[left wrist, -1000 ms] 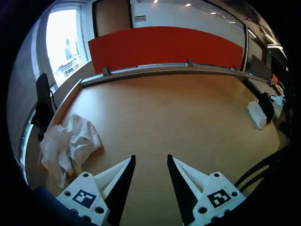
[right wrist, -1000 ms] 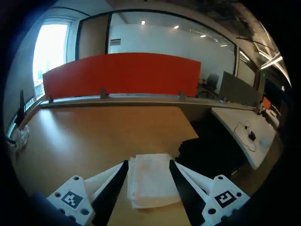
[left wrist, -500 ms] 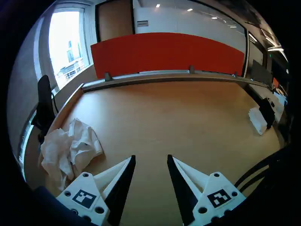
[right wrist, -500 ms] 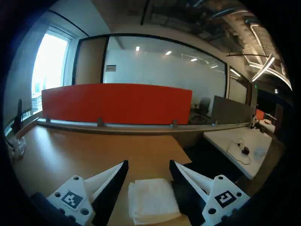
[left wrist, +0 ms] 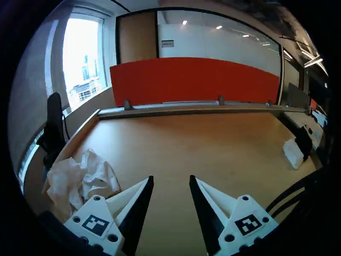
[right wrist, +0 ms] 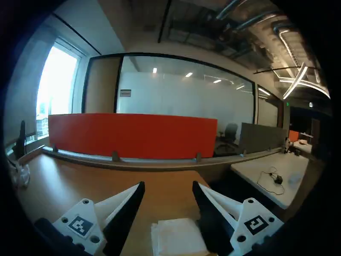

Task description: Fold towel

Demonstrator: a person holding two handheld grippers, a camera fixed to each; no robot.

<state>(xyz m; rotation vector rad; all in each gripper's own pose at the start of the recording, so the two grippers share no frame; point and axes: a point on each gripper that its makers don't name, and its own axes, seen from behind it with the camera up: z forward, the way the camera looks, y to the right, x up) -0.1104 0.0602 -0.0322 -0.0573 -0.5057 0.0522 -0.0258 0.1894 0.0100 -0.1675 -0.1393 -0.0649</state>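
two grippers, both with fingers spread wide and nothing held between them. left gripper (left wrist: 169, 180) is held low over the wooden table (left wrist: 200, 141), pointed across the top and pitched a little downward, so the bare tabletop runs out ahead of its fingers. crumpled white towel (left wrist: 81, 181) lies in a loose heap near the table's left edge, just beside the left finger in that picture, not touching it as far as i can tell. left gripper view also takes in a folded white towel (left wrist: 293, 152) at the far right edge of the table, with a dark shape against it that i cannot make out, a black chair (left wrist: 53, 128) past the left edge, and a bright window (left wrist: 83, 70). right gripper (right wrist: 168, 184) is pitched upward: table low in the picture, ceiling pipes (right wrist: 238, 17) and a light strip (right wrist: 298, 79) high above. the folded towel (right wrist: 179, 237) sits on the table below the gap between its fingers, at the bottom of the picture; neither finger presses on it. the crumpled towel (right wrist: 20, 175) shows small at the far left. right gripper view takes in a white desk (right wrist: 277, 170) to the right with a cable (right wrist: 273, 177) on it. red divider (left wrist: 196, 81) stands along the table's back edge.
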